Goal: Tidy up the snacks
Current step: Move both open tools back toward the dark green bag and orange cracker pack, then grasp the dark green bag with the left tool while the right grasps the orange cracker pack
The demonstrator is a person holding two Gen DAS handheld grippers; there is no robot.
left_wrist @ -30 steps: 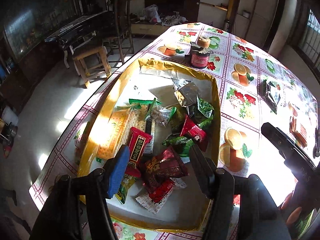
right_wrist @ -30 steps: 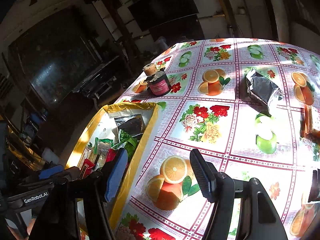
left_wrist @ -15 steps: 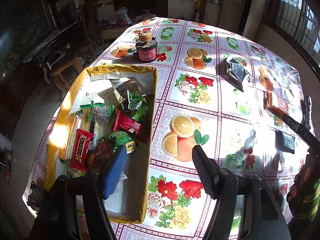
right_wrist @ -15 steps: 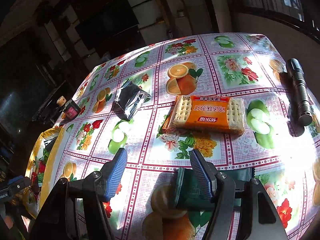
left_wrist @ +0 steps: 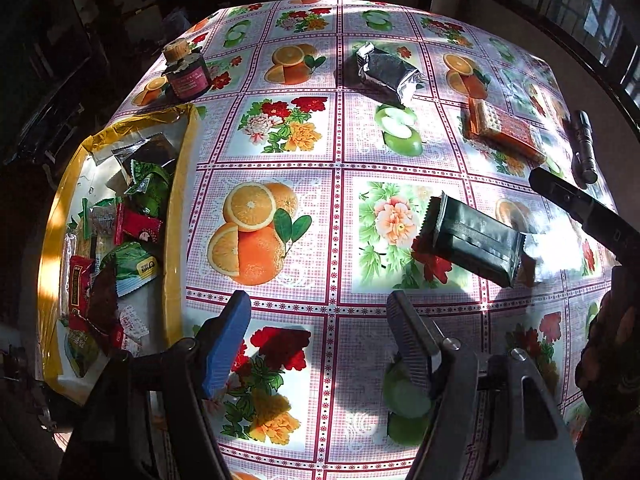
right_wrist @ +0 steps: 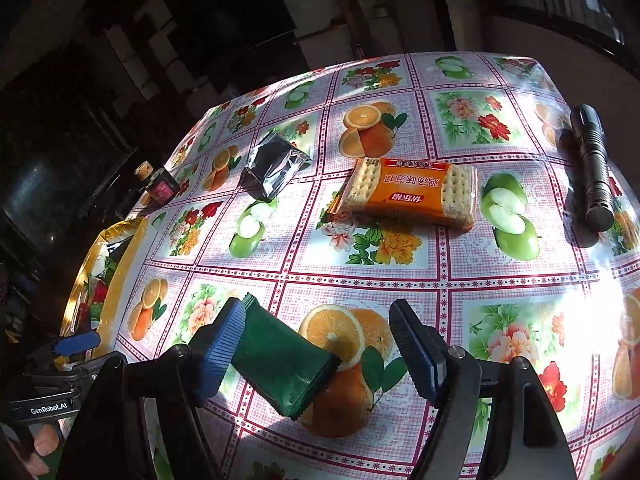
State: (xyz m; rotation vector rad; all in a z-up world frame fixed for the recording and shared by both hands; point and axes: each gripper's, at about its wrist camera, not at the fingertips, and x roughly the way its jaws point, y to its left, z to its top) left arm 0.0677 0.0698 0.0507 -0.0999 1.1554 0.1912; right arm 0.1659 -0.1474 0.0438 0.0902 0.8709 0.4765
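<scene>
Dark green foil marks the snack packet (right_wrist: 282, 368), which lies flat on the fruit-print tablecloth (right_wrist: 400, 264) in the lower middle of the right wrist view. Its long axis runs diagonally, from the upper left by the blue finger down to a serrated end at lower centre. The right gripper (right_wrist: 316, 344) hangs over it with its fingers spread wide; the packet's upper-left end sits right at the blue pad (right_wrist: 218, 350), though whether they touch I cannot tell. The other finger stands apart from it.

From the left wrist view the same packet (left_wrist: 474, 240) sits at middle right, long axis sloping from upper left to lower right. The left gripper (left_wrist: 318, 332) is also open, holding nothing, above the cloth at lower centre.

At the left edge a yellow-rimmed tray (left_wrist: 176, 216) holds mixed wrapped snacks. An orange cracker pack (right_wrist: 408, 192) lies at upper centre with its long axis nearly level, a silver pouch (right_wrist: 276, 166) to its left, a flashlight (right_wrist: 594, 168) at far right, and a small dark bottle (right_wrist: 158, 184) at upper left.
</scene>
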